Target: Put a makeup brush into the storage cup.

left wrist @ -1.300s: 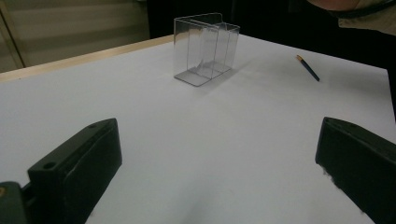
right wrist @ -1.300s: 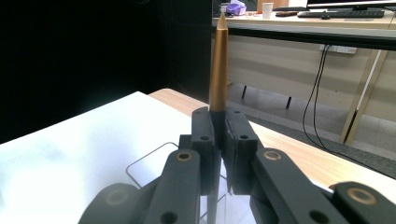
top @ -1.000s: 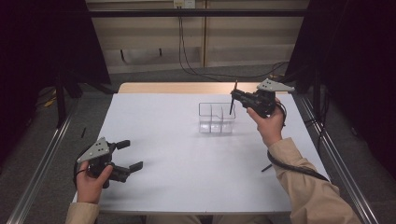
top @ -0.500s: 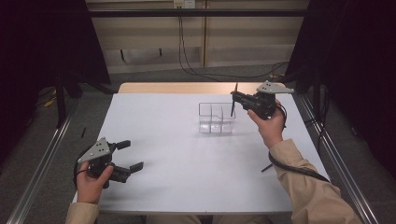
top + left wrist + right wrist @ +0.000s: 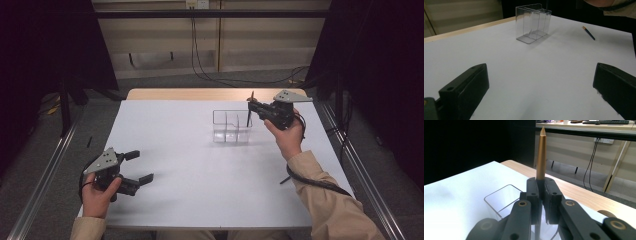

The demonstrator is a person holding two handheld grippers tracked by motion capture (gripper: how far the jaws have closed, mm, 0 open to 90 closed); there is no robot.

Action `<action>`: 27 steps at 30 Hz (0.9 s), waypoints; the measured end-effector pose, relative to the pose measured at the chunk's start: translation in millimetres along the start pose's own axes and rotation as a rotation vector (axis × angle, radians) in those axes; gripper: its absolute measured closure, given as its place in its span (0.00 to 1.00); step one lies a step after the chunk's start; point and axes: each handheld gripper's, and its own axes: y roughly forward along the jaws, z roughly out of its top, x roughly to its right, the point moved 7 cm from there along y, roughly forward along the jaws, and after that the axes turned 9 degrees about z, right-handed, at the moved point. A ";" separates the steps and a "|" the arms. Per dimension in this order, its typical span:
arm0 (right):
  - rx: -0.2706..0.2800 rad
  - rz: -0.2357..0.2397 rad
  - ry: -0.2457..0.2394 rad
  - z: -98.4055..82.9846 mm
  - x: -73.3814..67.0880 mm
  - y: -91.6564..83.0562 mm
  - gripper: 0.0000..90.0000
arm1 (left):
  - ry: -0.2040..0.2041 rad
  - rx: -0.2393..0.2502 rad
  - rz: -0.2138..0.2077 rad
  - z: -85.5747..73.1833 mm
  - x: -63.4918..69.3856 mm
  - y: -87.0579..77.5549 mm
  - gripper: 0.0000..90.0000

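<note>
From the high view my right gripper (image 5: 256, 106) sits at the upper right of the frame, over the right end of the clear box (image 5: 231, 127), with a thin pen (image 5: 249, 111) hanging down from my jaws into the box. The pen looks like a dark sliver there; my right gripper view shows it better: a gold, pointed barrel (image 5: 541, 155) standing straight up at top centre, my two jaws pressed tight against it from both sides, and the box rim (image 5: 499, 195) just below at lower left.

My left gripper (image 5: 136, 170) lies at the lower left of the high view, low over the white table (image 5: 200, 185), well apart from the box. Its jaws are spread wide with nothing between them.

My left gripper view gives what the others lack: the box (image 5: 532, 23) seen from the side with its dividers, at top centre, and a second pen (image 5: 588, 33) lying flat on the table at upper right.
</note>
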 end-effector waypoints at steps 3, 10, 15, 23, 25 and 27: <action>0.003 0.000 0.006 -0.2 -0.1 0.3 0.93 | 0.003 -0.003 -0.003 -0.3 0.8 0.6 0.00; -0.008 -0.003 -0.002 -1.1 0.4 0.6 0.93 | 0.005 -0.001 -0.002 0.5 1.6 0.1 0.00; -0.012 -0.003 0.012 -7.2 0.8 1.8 0.93 | 0.010 -0.002 -0.003 0.7 1.7 -0.4 0.00; -0.021 -0.010 0.009 -10.3 1.6 1.9 0.93 | 0.011 -0.001 -0.003 0.8 1.6 -0.4 0.00; -0.022 -0.010 0.011 -11.0 1.9 1.8 0.93 | 0.009 0.000 -0.004 0.8 2.0 0.0 0.00; -0.022 -0.008 0.012 -11.7 2.1 1.7 0.93 | 0.011 -0.003 -0.005 0.5 2.0 0.4 0.00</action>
